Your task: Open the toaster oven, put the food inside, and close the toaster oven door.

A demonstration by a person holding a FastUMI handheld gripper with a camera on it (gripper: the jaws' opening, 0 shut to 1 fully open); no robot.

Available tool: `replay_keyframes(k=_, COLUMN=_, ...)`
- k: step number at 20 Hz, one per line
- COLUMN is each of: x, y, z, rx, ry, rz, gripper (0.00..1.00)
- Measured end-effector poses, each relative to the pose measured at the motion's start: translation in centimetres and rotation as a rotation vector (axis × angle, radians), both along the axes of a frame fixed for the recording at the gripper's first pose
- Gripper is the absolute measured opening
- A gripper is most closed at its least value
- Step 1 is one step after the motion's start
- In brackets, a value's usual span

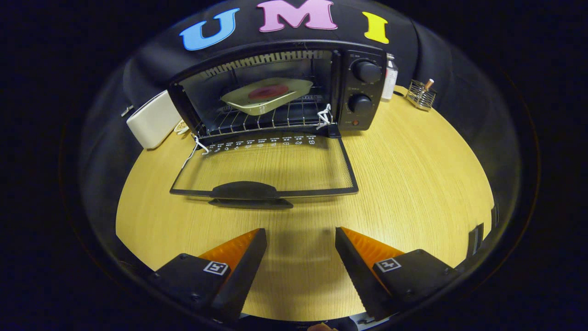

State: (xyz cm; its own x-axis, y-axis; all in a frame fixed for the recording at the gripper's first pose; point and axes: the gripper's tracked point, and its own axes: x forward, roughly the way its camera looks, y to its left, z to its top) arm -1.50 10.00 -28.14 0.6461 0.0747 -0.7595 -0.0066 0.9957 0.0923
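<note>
Gripper (301, 239) spread wide, fingers grasping nothing, hovering over light wooden tabletop (413, 184). Black toaster oven (363, 69) well beyond fingers. Its glass door (262, 163) folded flat onto table, dark handle (243, 189) nearest fingers. Pale rectangular tray (257, 106) with reddish round food (268, 92) sits on wire rack (257, 120) inside. White box-shaped appliance (149, 120) just left of oven; small wire holder (420, 95) to right.

Support: wooden table (413, 184), light grain. Directly on it: toaster oven (363, 92) at the far side, its door (264, 170) folded down flat toward the gripper (301, 239), whose fingers stand apart over bare wood, holding nothing. White box (151, 120) just beside the oven. Small bottle (390, 76) and wire holder (421, 94) on the oven's other side
</note>
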Motion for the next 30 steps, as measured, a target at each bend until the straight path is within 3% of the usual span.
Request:
replay_keyframes(k=8, x=3.2, y=1.6, z=-1.4, rx=-0.022, ry=0.016, rz=0.041, gripper=0.99)
replay_keyframes(k=16, x=3.4, y=1.8, z=2.6, rx=-0.091, ry=-0.081, rz=0.176, gripper=0.97)
replay_keyframes(k=21, x=6.7, y=2.3, z=10.1, rx=0.058, ry=-0.204, rz=0.114, gripper=0.96)
replay_keyframes(k=25, x=11.1, y=1.1, z=14.6, rx=0.066, ry=-0.316, rz=0.071, gripper=0.97)
replay_keyframes(k=30, x=10.5, y=-1.6, z=20.8, rx=0.106, ry=-0.487, rz=-0.009, gripper=0.99)
